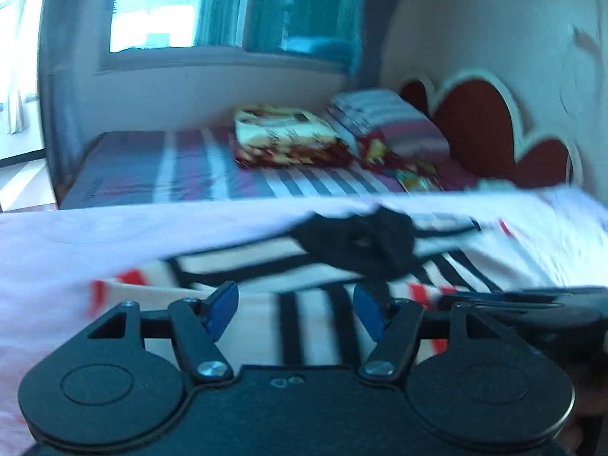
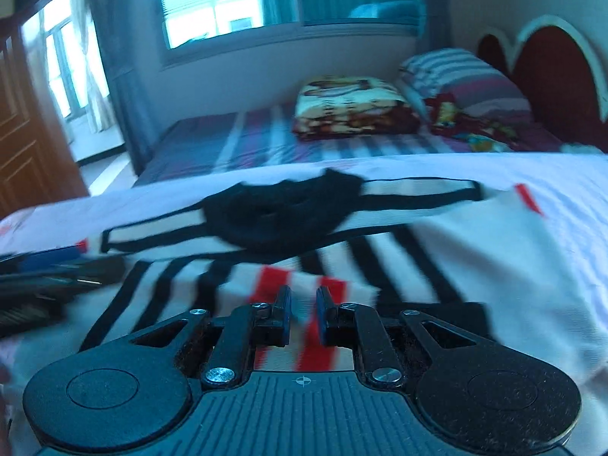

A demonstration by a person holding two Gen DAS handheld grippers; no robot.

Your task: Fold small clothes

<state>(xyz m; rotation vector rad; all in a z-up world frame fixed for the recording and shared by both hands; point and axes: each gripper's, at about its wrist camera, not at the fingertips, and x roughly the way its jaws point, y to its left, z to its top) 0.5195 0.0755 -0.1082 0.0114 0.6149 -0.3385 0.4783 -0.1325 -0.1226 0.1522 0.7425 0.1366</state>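
A small white garment with black stripes, red cuffs and a black collar lies on a white cloth-covered surface. My left gripper is open, its blue pads spread just above the striped fabric. In the right wrist view the same garment lies ahead. My right gripper has its jaws close together around a fold of red and white fabric at the garment's near edge. The left gripper shows at the left edge of the right wrist view.
Behind the work surface is a bed with a striped sheet, a folded patterned blanket, a striped pillow and a red headboard. A window is on the far wall. A wooden door stands at left.
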